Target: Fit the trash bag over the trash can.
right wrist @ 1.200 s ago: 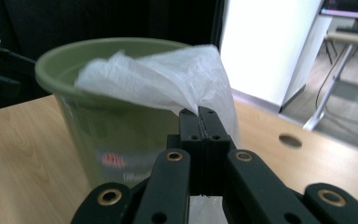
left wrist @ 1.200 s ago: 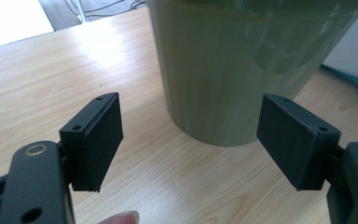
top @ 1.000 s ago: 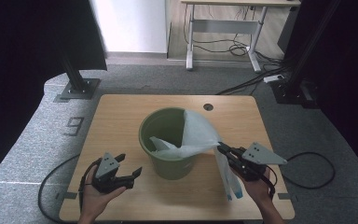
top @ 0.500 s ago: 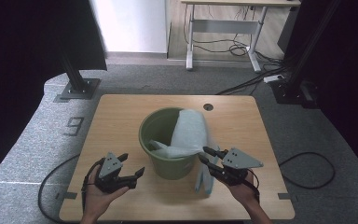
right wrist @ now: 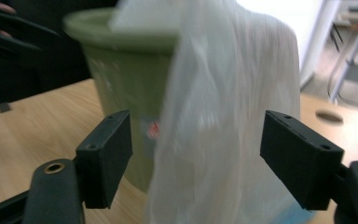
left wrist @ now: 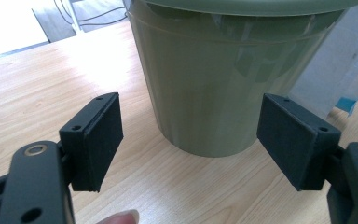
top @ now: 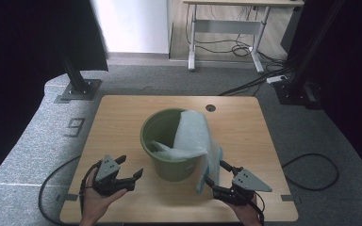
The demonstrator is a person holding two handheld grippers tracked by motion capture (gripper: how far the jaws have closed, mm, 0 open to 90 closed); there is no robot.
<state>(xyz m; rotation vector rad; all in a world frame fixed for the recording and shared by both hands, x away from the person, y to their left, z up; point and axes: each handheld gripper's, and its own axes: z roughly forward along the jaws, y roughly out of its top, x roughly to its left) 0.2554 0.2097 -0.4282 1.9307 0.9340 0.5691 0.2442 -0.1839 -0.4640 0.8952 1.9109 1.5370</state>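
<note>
- Green bucket (top: 172, 143) is seen at table (top: 122, 117) centre; plastic bag (top: 195, 141) is draped over its rim, seemingly loose.
- Right gripper (top: 219, 176): jaws just opened wide, bag between them, ungripped.
- Left gripper (top: 131, 168): jaws wide, empty.

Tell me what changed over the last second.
The right gripper came down toward the table beside the bin; its jaws have just been opening, letting go of the bag, which now drapes over the rim. Left gripper and bin stayed put.

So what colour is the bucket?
The bucket is olive green; the left gripper view shows it best.
</note>
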